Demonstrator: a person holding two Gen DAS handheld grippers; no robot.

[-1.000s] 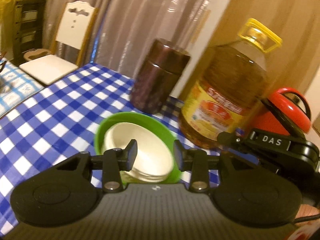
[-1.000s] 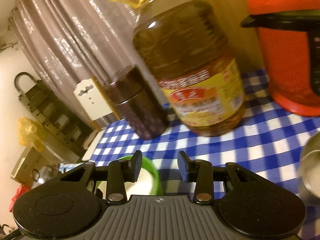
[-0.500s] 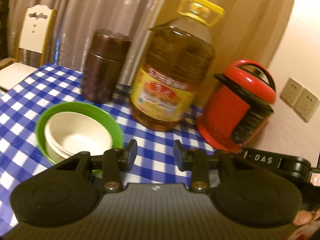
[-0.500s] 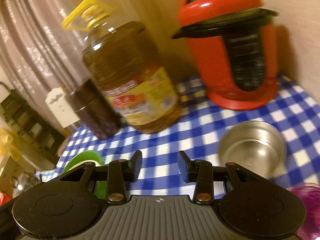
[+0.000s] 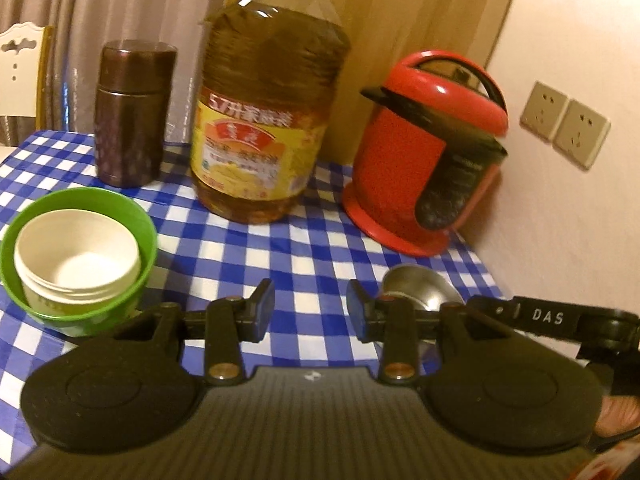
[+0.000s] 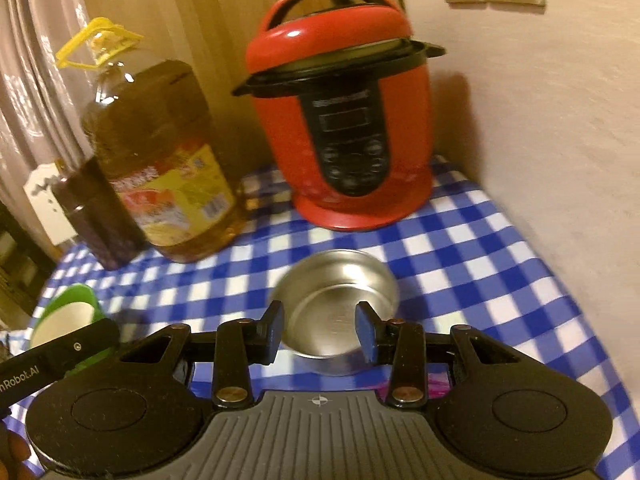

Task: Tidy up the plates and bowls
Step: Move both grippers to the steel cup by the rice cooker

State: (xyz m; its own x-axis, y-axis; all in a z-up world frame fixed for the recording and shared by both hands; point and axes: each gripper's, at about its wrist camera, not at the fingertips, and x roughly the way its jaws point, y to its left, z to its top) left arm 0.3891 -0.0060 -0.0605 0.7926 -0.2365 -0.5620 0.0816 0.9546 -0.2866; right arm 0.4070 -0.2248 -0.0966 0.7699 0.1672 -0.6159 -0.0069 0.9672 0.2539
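Note:
A green bowl point(image 5: 132, 216) with a white bowl point(image 5: 76, 256) nested in it stands on the blue checked tablecloth point(image 5: 296, 248), left of my left gripper point(image 5: 310, 308). That gripper is open above bare cloth, with nothing between its fingers. A steel bowl point(image 5: 416, 284) peeks out behind its right finger. In the right wrist view the same steel bowl point(image 6: 336, 280) lies just beyond my right gripper point(image 6: 320, 330), which is open; its fingers frame the bowl's near rim without touching it. The green bowl point(image 6: 76, 300) shows at far left.
A big oil bottle point(image 5: 264, 120), a brown canister point(image 5: 128, 112) and a red cooker point(image 6: 340, 120) line the back of the table. The wall with sockets point(image 5: 564, 124) bounds the right side. A chair point(image 5: 20, 76) stands behind left. Something purple point(image 6: 436, 384) lies under the right gripper.
Both views have swung to the right. The green bowl slid to the left edge of the left view. The steel bowl came into sight and now sits between the right gripper's fingers.

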